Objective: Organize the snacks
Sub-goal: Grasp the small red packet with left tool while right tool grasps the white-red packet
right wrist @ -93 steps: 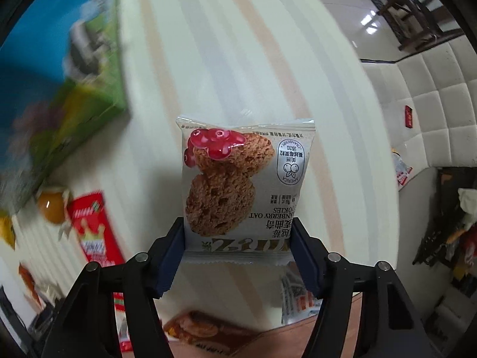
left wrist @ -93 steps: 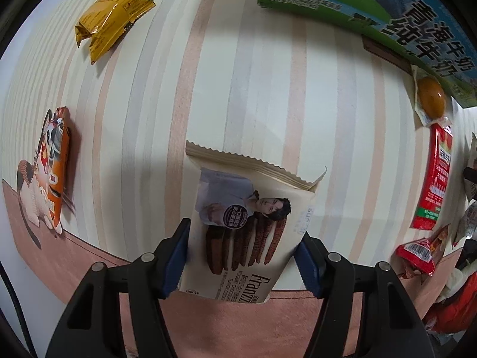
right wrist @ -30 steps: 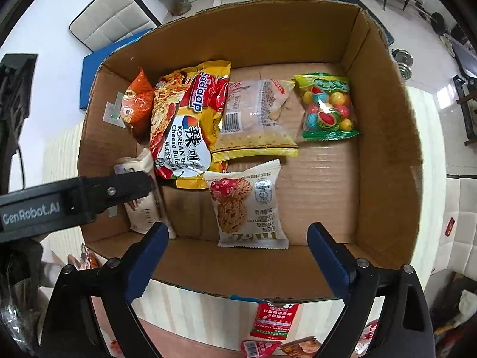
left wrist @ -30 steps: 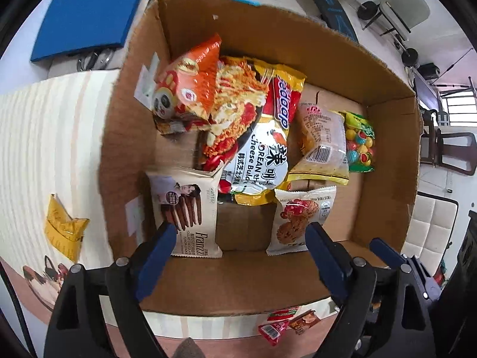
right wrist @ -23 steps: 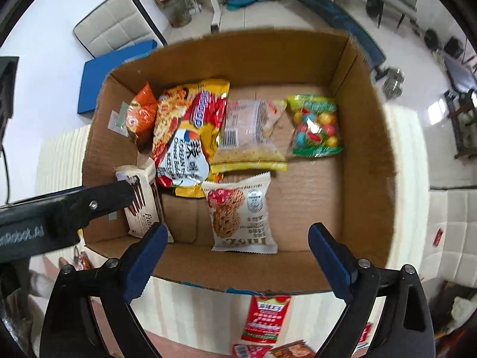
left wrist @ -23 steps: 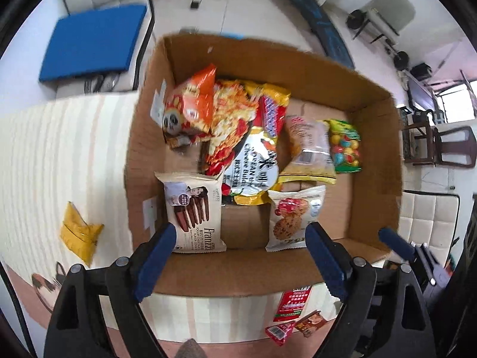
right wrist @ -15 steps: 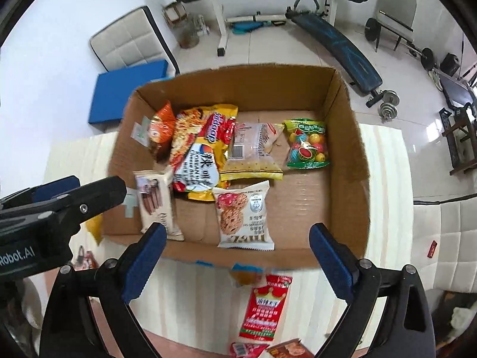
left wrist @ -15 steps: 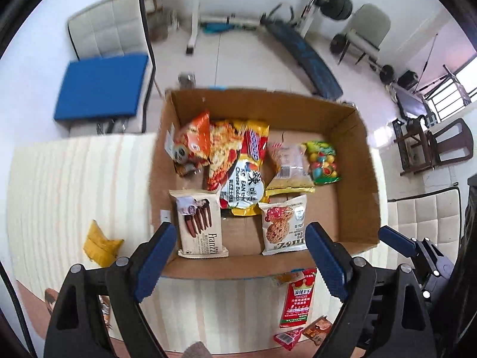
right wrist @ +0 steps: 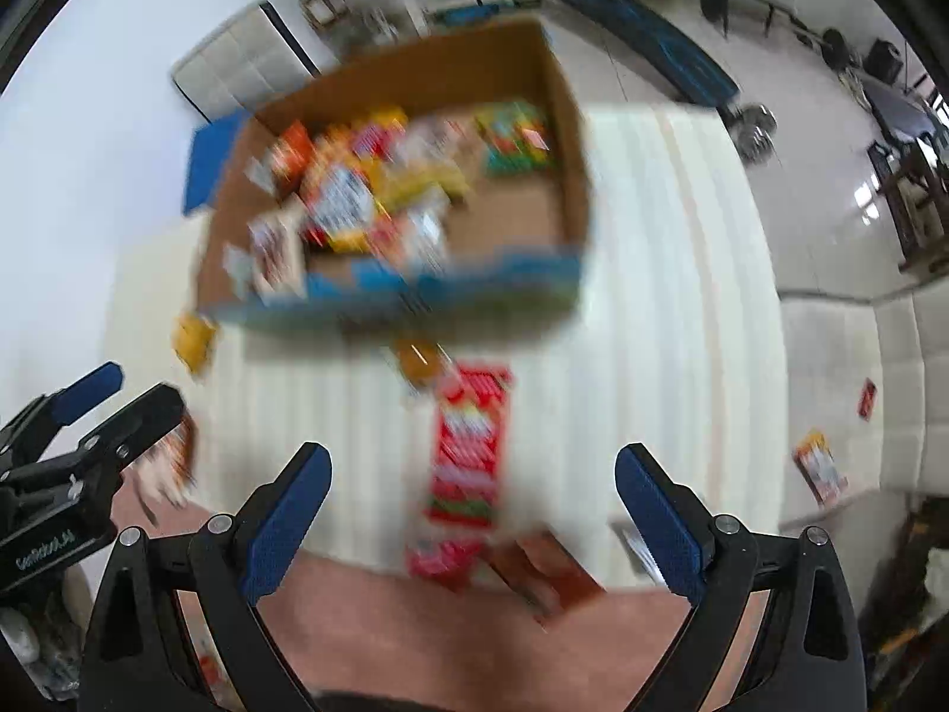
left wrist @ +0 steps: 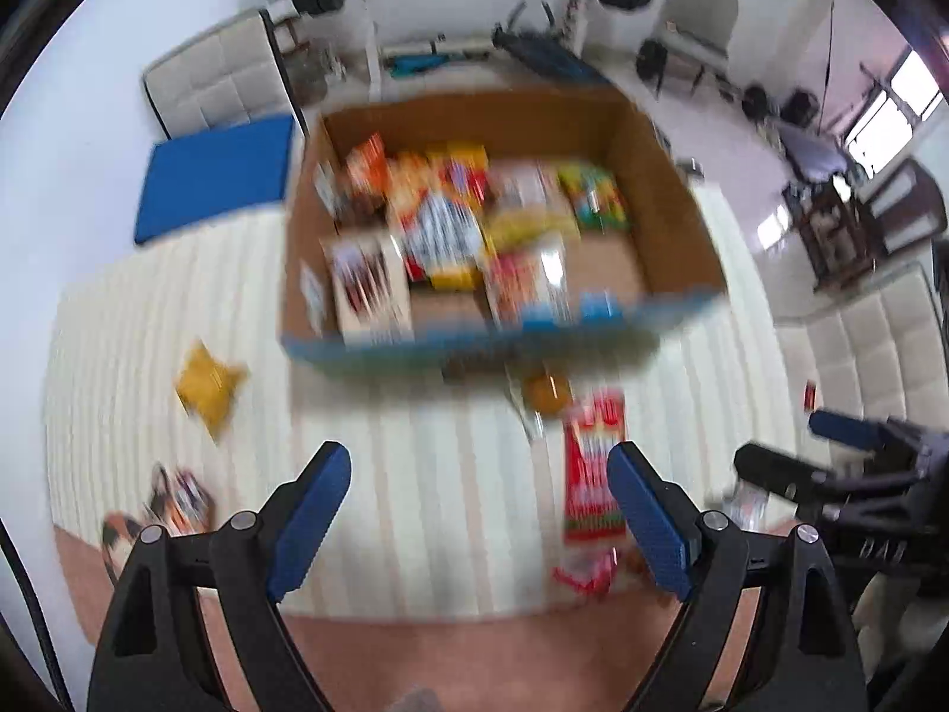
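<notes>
A cardboard box [left wrist: 670, 190] holding several snack packs stands at the far side of the striped table [left wrist: 427, 474]; the right wrist view shows the box [right wrist: 569, 166] too. Both views are blurred by motion. My left gripper [left wrist: 479, 477] hangs open and empty above the striped cloth, well short of the box. My right gripper [right wrist: 471, 474] is open and empty too, above a long red packet [right wrist: 468, 451]. The same red packet [left wrist: 593, 474] lies by my left gripper's right finger. An orange round snack [left wrist: 545, 394] sits just before the box. A yellow packet [left wrist: 209, 385] lies left of the box.
A cat-print packet [left wrist: 172, 504] lies at the table's near left edge. A brown packet [right wrist: 545, 575] and a small red one [right wrist: 442, 558] lie at the near edge. Chairs, a blue cushion [left wrist: 219, 172] and gym gear stand on the floor beyond.
Both grippers have pulled back and up from over the box toward the table's near side. The box now looks smaller and farther, and loose packets have come into view. Jaws stay wide.
</notes>
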`<act>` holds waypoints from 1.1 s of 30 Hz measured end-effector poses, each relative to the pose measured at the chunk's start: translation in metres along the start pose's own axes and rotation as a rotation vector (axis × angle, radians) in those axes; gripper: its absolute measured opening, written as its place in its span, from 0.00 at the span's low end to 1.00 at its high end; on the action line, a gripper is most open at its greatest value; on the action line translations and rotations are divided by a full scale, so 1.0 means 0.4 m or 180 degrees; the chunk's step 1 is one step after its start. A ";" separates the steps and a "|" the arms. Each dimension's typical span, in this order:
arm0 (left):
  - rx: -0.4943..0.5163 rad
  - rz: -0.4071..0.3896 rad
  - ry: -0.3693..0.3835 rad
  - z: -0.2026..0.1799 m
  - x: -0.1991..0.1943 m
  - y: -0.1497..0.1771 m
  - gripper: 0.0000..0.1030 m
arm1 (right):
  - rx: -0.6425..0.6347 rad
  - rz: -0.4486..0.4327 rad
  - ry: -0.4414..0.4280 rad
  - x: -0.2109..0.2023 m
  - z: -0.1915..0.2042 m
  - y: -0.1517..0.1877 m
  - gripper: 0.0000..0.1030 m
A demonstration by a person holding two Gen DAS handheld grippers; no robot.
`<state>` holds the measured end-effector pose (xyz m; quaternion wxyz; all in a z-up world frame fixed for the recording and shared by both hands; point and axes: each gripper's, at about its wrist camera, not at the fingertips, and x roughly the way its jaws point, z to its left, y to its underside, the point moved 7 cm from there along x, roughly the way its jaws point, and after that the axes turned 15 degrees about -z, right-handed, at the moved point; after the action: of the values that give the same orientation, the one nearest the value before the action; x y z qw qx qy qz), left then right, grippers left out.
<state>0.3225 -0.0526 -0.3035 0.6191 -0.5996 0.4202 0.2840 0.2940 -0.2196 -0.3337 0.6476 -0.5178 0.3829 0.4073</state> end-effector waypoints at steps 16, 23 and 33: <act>0.0073 0.1140 0.0236 -0.201 0.262 0.375 0.86 | 0.0223 0.0532 0.0569 0.148 -0.320 0.249 0.96; 0.0010 0.1280 0.0277 -0.240 0.332 0.413 0.83 | 0.0570 0.0680 0.0384 0.219 -0.356 0.255 0.96; -0.0064 0.1274 0.0190 -0.254 0.350 0.431 0.53 | 0.0582 0.0738 0.0544 0.281 -0.385 0.302 0.74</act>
<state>0.2248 -0.1531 -0.5037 0.5315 -0.5183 0.5463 0.3877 0.2130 -0.3403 -0.5064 0.6058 -0.4418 0.5292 0.3972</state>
